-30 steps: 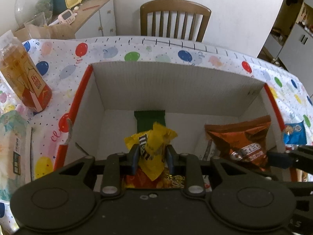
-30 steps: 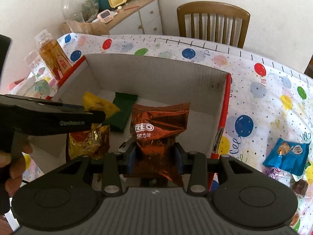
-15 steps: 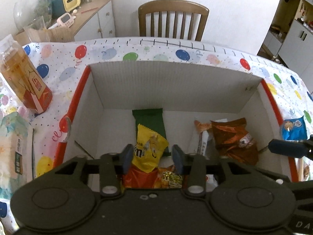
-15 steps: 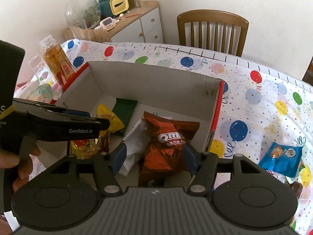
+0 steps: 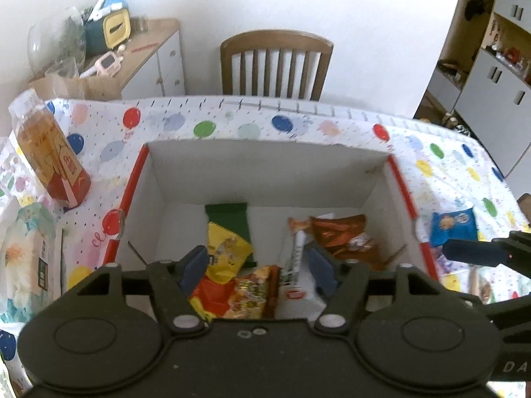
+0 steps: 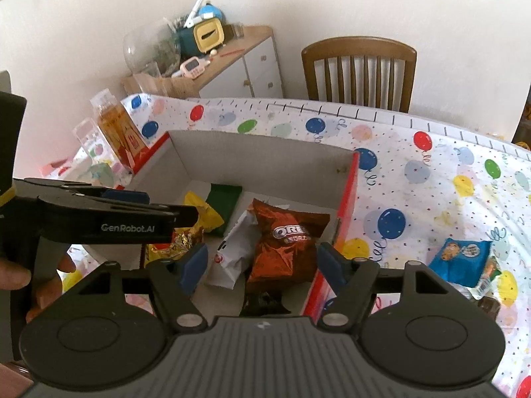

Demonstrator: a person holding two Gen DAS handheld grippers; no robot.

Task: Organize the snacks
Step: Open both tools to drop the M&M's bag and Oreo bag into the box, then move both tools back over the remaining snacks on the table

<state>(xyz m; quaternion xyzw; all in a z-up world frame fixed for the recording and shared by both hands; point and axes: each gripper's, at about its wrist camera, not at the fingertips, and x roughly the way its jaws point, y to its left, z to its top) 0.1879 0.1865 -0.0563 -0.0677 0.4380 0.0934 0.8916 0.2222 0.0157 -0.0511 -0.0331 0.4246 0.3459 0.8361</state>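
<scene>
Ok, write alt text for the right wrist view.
The right hand-held gripper, open and empty, hangs over a cardboard box holding a brown Oreo packet and other snacks. A blue snack packet lies outside on the balloon-print tablecloth.

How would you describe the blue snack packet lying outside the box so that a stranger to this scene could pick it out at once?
Start at the white cardboard box with red edges on the balloon-print tablecloth. Move past the box's right-hand red wall onto the cloth; the blue snack packet lies there flat. It is the only bright blue wrapper, printed with cartoon biscuits, whereas the brown Oreo bag and the other packets lie inside the box.
</scene>
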